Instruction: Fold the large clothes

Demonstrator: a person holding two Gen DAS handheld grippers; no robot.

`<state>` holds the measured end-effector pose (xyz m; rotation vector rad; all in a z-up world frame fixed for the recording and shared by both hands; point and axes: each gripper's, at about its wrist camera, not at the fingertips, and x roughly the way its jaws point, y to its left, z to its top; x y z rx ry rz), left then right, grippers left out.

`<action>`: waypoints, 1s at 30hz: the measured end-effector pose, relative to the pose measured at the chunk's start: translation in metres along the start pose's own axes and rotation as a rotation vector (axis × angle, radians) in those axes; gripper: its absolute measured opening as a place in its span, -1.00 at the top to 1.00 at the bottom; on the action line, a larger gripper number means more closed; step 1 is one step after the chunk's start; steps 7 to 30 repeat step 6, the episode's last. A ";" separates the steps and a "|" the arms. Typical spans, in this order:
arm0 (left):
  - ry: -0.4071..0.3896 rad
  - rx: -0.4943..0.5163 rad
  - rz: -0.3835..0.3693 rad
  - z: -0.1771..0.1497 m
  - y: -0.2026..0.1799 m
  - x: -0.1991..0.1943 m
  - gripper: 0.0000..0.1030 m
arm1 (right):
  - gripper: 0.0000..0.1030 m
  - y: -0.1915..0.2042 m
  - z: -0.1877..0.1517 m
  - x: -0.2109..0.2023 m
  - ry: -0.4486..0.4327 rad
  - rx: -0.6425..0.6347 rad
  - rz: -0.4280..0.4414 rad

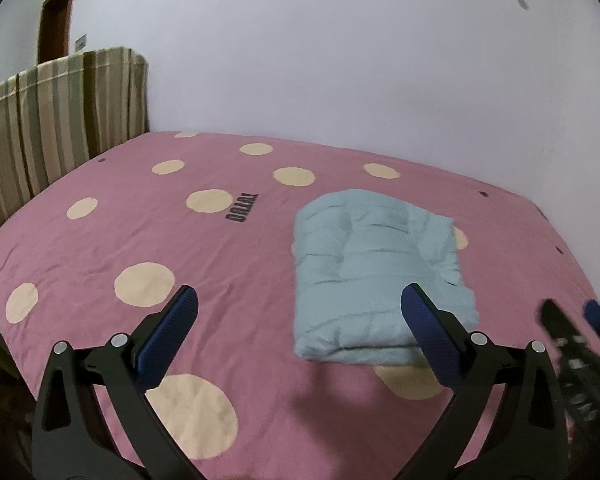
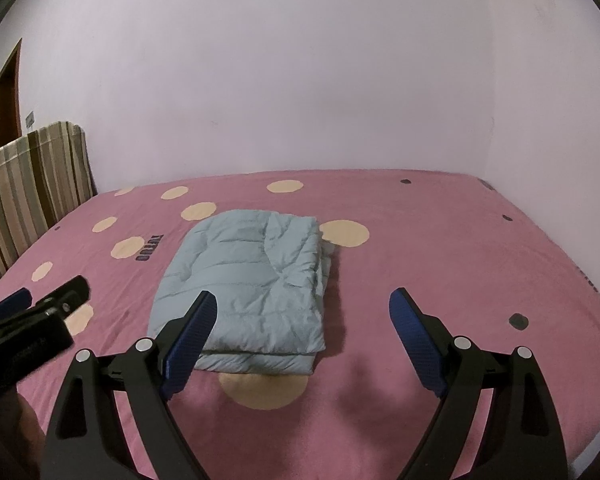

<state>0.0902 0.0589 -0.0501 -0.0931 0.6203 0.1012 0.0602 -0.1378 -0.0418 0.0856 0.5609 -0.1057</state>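
The jacket [image 1: 380,276] is a pale blue quilted puffer, folded into a thick, roughly rectangular bundle with stitched channels running across its top. Its near edge shows stacked layers, and the side toward the right is looser, with a rumpled flap sticking out past the main block. It lies flat on the bed [image 1: 228,264], somewhat toward the front and right of the middle in the left wrist view, resting on a pink sheet printed with cream dots and a line of dark lettering just left of it; one cream dot peeks out from under its near edge. In the right wrist view the jacket [image 2: 248,280] sits ahead and slightly left, its near edge square to the camera. The left gripper [image 1: 300,304] hangs above the sheet with its jaws spread wide and nothing between them; its right blue pad overlaps the jacket's near right corner in the picture, but whether it touches the fabric cannot be told. The right gripper [image 2: 304,308] is likewise wide open and holds nothing, its left pad overlapping the jacket's near left corner in the same uncertain way. Each gripper shows at the edge of the other's view. A striped cloth [image 1: 60,120] hangs over the bed's left end, and a plain wall [image 1: 340,60] rises behind.
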 end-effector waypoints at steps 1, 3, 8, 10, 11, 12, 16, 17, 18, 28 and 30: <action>0.008 0.000 0.006 0.001 0.005 0.006 -0.96 | -0.69 -0.005 0.000 0.004 -0.002 0.004 -0.013; 0.044 -0.014 0.033 0.002 0.022 0.030 -0.96 | -0.69 -0.019 0.000 0.015 0.006 0.009 -0.038; 0.085 -0.055 0.120 0.003 0.059 0.070 -0.96 | -0.70 -0.053 -0.002 0.043 0.041 0.028 -0.098; 0.085 -0.055 0.120 0.003 0.059 0.070 -0.96 | -0.70 -0.053 -0.002 0.043 0.041 0.028 -0.098; 0.085 -0.055 0.120 0.003 0.059 0.070 -0.96 | -0.70 -0.053 -0.002 0.043 0.041 0.028 -0.098; 0.085 -0.055 0.120 0.003 0.059 0.070 -0.96 | -0.70 -0.053 -0.002 0.043 0.041 0.028 -0.098; 0.085 -0.055 0.120 0.003 0.059 0.070 -0.96 | -0.70 -0.053 -0.002 0.043 0.041 0.028 -0.098; 0.085 -0.055 0.120 0.003 0.059 0.070 -0.96 | -0.70 -0.053 -0.002 0.043 0.041 0.028 -0.098; 0.085 -0.055 0.120 0.003 0.059 0.070 -0.96 | -0.70 -0.053 -0.002 0.043 0.041 0.028 -0.098; 0.085 -0.055 0.120 0.003 0.059 0.070 -0.96 | -0.70 -0.053 -0.002 0.043 0.041 0.028 -0.098; 0.085 -0.055 0.120 0.003 0.059 0.070 -0.96 | -0.70 -0.053 -0.002 0.043 0.041 0.028 -0.098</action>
